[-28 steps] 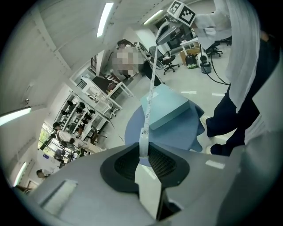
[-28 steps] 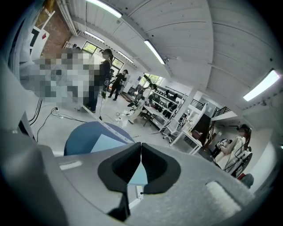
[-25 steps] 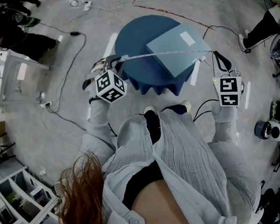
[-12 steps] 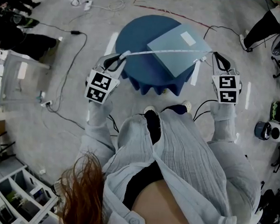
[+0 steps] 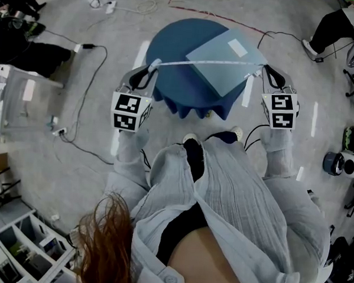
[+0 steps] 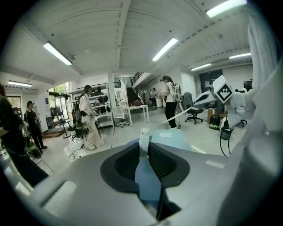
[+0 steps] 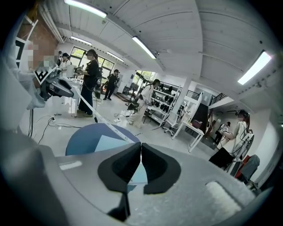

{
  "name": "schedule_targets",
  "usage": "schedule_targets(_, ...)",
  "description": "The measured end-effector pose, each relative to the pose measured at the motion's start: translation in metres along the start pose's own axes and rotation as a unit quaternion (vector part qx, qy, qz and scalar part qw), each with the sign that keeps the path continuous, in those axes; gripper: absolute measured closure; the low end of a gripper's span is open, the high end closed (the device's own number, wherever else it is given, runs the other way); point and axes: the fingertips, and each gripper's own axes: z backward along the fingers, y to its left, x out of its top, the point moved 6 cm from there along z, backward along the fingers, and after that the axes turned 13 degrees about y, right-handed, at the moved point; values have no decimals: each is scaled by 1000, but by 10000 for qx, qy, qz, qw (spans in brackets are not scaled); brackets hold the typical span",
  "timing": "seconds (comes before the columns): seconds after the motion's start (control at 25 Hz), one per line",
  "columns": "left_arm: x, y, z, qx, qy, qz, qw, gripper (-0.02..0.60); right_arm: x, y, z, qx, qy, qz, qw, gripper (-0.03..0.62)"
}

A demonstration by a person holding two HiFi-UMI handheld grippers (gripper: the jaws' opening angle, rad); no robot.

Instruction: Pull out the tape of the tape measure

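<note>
Rolled and raised my left claw (image 5: 152, 65), clamped on the tape (image 5: 199, 64) | right claw (image 5: 265, 70) pinches the other end | tape runs side to side above the table (image 5: 170, 43), stretched between both claws.

Matt cloth tablecloth (image 5: 170, 43), smooth white tape (image 5: 176, 64)

**Table ahead, open floor to either side**

Straight before us stands the round blue table (image 5: 175, 55) with a pale board (image 5: 222, 66) on it. The tape (image 5: 199, 63) is stretched taut above both, from the left gripper (image 5: 151, 65) to the right gripper (image 5: 265, 70), barring the way across. Left of the table the floor (image 5: 112, 22) is open but crossed by a black cable (image 5: 92, 79), and a clear box (image 5: 19, 97) stands well apart. Right of the table the floor is bare.
</note>
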Motion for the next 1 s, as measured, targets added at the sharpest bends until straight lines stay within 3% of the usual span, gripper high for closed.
schedule_targets(1.0, -2, -12, -2, 132, 101, -459, 9988, 494, -1, 9, 5, -28, 100, 309, 9995, 582)
